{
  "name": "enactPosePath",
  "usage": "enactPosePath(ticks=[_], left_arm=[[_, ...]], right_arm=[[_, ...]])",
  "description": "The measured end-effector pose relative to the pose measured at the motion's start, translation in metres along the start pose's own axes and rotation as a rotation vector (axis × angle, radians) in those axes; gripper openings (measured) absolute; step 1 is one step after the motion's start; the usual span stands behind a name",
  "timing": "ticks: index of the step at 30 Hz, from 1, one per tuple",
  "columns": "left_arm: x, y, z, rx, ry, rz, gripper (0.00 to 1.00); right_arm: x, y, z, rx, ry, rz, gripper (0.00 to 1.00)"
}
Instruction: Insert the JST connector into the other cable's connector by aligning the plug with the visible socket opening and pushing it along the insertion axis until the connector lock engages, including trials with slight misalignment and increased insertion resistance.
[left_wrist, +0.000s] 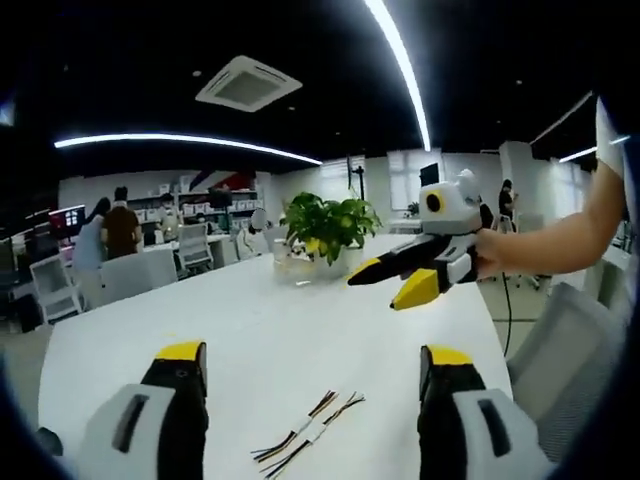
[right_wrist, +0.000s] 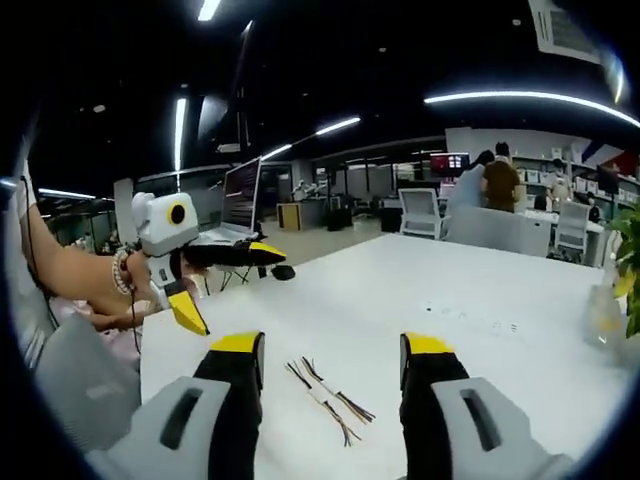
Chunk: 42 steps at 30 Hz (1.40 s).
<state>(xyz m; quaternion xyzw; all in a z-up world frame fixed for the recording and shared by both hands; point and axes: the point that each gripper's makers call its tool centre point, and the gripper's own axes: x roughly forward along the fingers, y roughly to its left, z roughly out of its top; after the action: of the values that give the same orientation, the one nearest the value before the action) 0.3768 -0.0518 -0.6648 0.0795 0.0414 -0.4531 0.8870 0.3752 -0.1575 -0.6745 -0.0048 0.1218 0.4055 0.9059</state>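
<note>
Office white table (left_wrist: 250, 310) bears two cables (left_wrist: 305, 432).

Each white-bodied, hand-held gripper (left_wrist: 315, 400) (right_wrist: 330, 400) has black jaws tipped in yellow. The person wears a white short sleeve (left_wrist: 607, 135) and a beaded bracelet (right_wrist: 122, 272).

I see a white table (left_wrist: 250, 320). My two grippers, left gripper (left_wrist: 312, 375) and right gripper (right_wrist: 332, 365), are white and black with yellow tips. The cables (left_wrist: 305, 432) have many-coloured wires. The plant (left_wrist: 330, 225) is green.
</note>
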Motion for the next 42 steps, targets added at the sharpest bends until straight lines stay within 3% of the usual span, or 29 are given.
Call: enactPosePath(ticks=[4,6,8,14,16,22,25,31,35,37,42], left_arm=[[-0.018,-0.001,0.000,0.005,0.023,0.044,0.99],[-0.030,-0.006,0.005,0.004,-0.001,0.056,0.98],[-0.043,-0.007,0.009,-0.021,-0.034,0.079,0.99],[-0.077,-0.012,0.010,-0.005,-0.033,0.124,0.99],[-0.090,-0.013,0.012,0.002,-0.031,0.138,0.99],[-0.128,0.001,0.011,-0.011,-0.010,0.263,0.99],[-0.145,0.000,0.014,-0.040,-0.032,0.288,0.99],[-0.176,-0.006,0.008,-0.090,-0.052,0.307,0.99],[-0.195,-0.007,-0.004,-0.135,-0.041,0.343,0.99],[-0.207,-0.007,-0.007,-0.146,-0.082,0.373,0.99],[-0.221,-0.014,-0.017,-0.192,-0.110,0.397,0.99]], right_arm=[[-0.013,0.005,-0.006,0.005,0.018,-0.029,0.60],[-0.020,0.007,-0.010,0.003,0.027,-0.053,0.67],[-0.027,0.010,-0.008,0.009,0.011,-0.065,0.71],[-0.048,0.027,0.002,0.027,-0.058,-0.067,0.90],[-0.053,0.033,0.004,0.007,-0.067,-0.079,0.91],[-0.065,0.049,0.007,-0.055,-0.076,-0.115,0.93],[-0.074,0.046,0.013,-0.118,-0.093,-0.180,0.92],[-0.097,0.052,0.020,-0.100,-0.163,-0.241,1.00],[-0.119,0.050,0.013,-0.109,-0.165,-0.316,1.00],[-0.132,0.054,0.003,-0.091,-0.154,-0.339,1.00],[-0.159,0.055,-0.012,-0.079,-0.146,-0.436,0.99]])
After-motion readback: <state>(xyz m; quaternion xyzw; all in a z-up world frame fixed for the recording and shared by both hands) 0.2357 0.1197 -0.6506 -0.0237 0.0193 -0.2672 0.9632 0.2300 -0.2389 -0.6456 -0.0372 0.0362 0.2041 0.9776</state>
